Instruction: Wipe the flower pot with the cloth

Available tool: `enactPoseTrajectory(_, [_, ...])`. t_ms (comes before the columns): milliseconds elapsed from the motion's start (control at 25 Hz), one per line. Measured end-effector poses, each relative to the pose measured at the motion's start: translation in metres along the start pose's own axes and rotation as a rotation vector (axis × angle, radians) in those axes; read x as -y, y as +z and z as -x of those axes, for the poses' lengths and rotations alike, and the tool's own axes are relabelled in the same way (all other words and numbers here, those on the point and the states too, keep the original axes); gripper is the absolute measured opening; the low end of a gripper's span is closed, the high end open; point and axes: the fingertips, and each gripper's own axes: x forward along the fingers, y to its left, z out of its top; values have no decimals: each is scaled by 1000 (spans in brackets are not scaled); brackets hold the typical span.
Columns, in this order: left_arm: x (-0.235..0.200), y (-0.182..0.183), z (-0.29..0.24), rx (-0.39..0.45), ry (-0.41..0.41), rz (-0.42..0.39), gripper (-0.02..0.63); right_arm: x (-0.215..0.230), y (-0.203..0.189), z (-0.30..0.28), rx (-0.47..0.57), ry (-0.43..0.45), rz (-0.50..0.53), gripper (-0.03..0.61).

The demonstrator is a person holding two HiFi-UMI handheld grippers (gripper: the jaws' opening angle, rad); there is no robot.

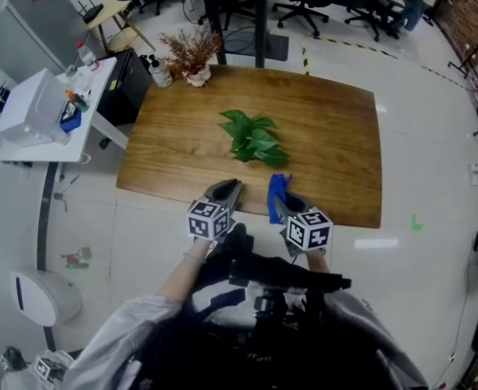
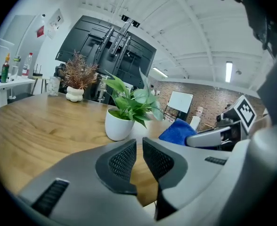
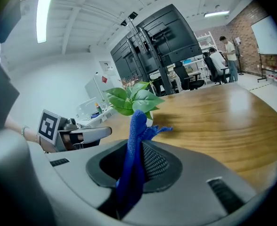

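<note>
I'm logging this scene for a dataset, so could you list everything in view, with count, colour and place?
table: one, brown wood, centre of the floor
flower pot: one, white, holding a green leafy plant, mid-table
dried plant: one, reddish-brown, in a white vase, table's far left corner
cloth: one, blue, held by the right gripper
side table: one, white, left of the table, carrying a white box
office chairs: several, black, far background
left gripper: one, grey, fingers shut and empty, near table edge
right gripper: one, grey, fingers shut on the cloth, beside the left
</note>
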Motion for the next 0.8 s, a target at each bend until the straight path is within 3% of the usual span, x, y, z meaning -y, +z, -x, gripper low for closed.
enactPoseTrajectory(800, [57,-23,53,48,68,-16,38,-17,-19,61,61,56,48,75])
